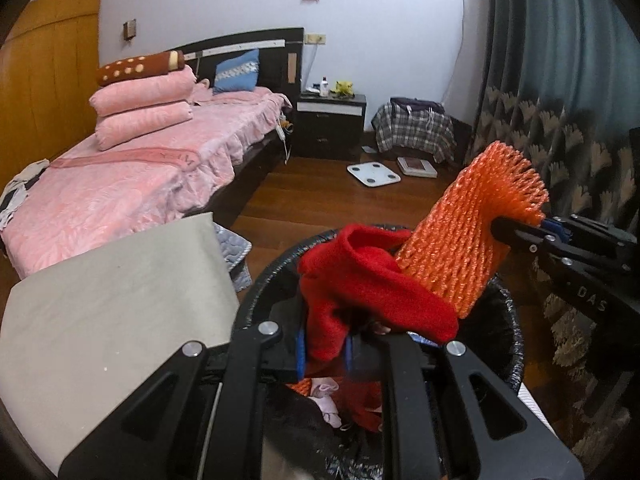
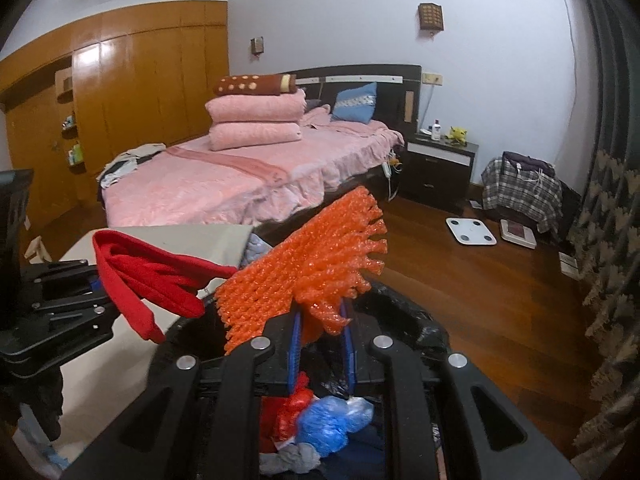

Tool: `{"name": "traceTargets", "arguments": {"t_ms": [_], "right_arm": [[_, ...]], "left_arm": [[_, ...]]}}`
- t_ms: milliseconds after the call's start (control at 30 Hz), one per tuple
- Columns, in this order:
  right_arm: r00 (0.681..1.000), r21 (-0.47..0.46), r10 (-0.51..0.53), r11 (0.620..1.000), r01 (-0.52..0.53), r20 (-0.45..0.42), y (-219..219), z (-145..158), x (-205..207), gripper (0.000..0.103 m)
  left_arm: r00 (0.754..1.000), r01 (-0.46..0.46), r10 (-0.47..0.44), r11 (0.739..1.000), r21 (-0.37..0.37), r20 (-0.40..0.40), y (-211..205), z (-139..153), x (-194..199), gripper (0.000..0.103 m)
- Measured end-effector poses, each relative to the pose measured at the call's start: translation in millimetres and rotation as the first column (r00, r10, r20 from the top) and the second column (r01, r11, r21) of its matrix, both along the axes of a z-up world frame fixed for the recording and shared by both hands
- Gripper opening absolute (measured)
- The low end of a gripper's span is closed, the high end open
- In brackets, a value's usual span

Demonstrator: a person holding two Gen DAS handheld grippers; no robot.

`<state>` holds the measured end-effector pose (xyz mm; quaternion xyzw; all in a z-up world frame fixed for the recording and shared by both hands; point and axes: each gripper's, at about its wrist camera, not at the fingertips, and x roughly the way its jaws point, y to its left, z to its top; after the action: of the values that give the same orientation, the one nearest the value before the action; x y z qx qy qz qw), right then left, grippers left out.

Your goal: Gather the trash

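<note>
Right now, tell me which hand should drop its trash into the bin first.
Probably left. Its hand-held gripper holds the red cloth directly above the bin. The right one pinches the orange foam net nearer the rim.

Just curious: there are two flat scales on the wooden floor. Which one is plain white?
The white scale nearer the bed, with four round pads at its corners. The other scale, beside the plaid-covered bundle, has a dark reddish panel in its middle.
</note>
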<state>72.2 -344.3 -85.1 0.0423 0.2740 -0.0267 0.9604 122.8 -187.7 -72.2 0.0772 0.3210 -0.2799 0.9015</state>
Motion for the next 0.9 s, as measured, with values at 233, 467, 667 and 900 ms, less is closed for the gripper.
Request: {"name": "traceTargets", "arguments": {"t_ms": [233, 467, 667, 900], "right_arm": [[0.997, -0.034, -0.015, 0.999, 0.012, -0.081, -9, -22, 12, 0.043], [0.993, -0.047, -0.033, 0.998, 0.028, -0.109, -10, -35, 6, 0.075], [0.996, 0.017, -0.034, 0.999, 0.036, -0.086, -13, -25, -4, 0.097], [0.999, 0.071, 0.009, 0.997, -0.006, -0.044, 9, 3, -21, 0.097]], "left_arm": [[0.998, 0.033, -0.031, 0.998, 0.045, -0.052, -11, -22, 12, 0.054], [0.997, 0.025, -0.021, 0.998, 0.057, -0.08, 1, -31, 9, 0.071], [0.998, -0.029, 0.03, 0.999, 0.031, -0.052, 28, -14, -1, 0.088], [0.994, -0.11, 0.109, 0.993, -0.036, -0.025, 60, 20, -21, 0.094]]}}
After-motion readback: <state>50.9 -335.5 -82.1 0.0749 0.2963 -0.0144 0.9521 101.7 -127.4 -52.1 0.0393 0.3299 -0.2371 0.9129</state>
